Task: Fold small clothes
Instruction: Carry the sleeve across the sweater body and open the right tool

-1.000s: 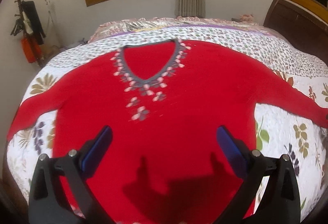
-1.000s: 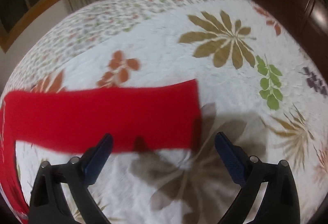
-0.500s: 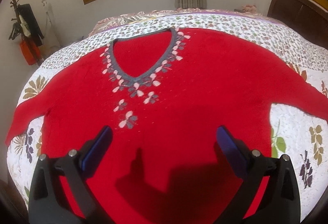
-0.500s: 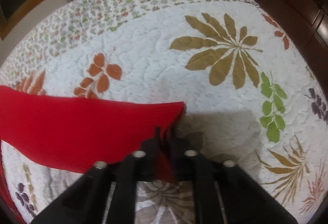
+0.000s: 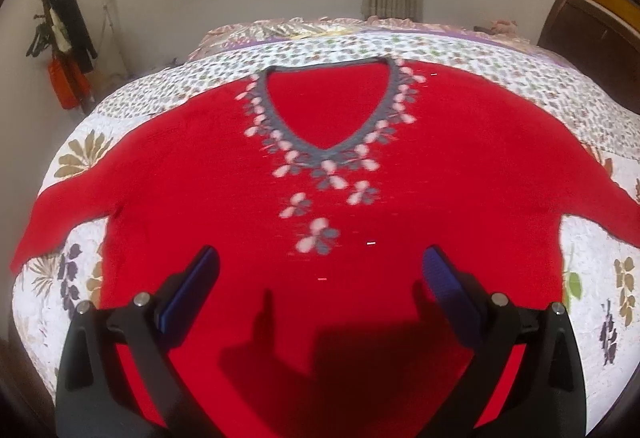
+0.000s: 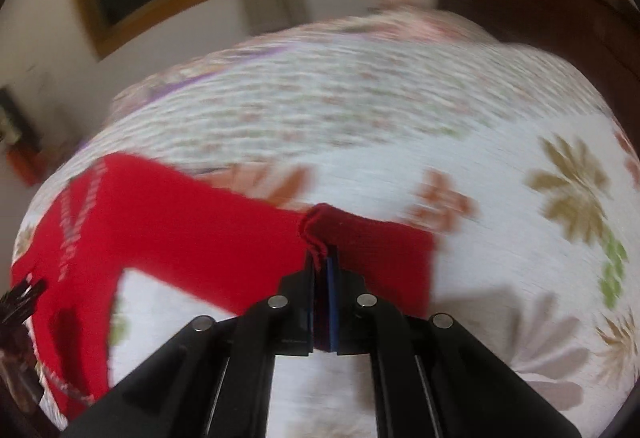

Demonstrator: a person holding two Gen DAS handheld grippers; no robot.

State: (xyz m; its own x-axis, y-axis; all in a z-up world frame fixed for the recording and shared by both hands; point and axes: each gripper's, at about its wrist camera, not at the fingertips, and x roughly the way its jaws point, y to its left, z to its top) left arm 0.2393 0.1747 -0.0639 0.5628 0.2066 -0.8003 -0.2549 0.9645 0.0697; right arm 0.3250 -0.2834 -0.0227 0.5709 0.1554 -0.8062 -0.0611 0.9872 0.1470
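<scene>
A floral quilt (image 5: 520, 85) covers the bed. On it, a red V-neck sweater (image 5: 420, 197) lies flat, front up. Your left gripper (image 5: 318, 270) hovers wide open over its hem. Your right gripper (image 6: 320, 262) pinches the sleeve (image 6: 224, 238) cuff; pull hard and the thin bite may slip, or drag the body askew.

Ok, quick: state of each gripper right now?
Left gripper: open, holding nothing, over the red sweater.
Right gripper: closed on the sweater's sleeve.
</scene>
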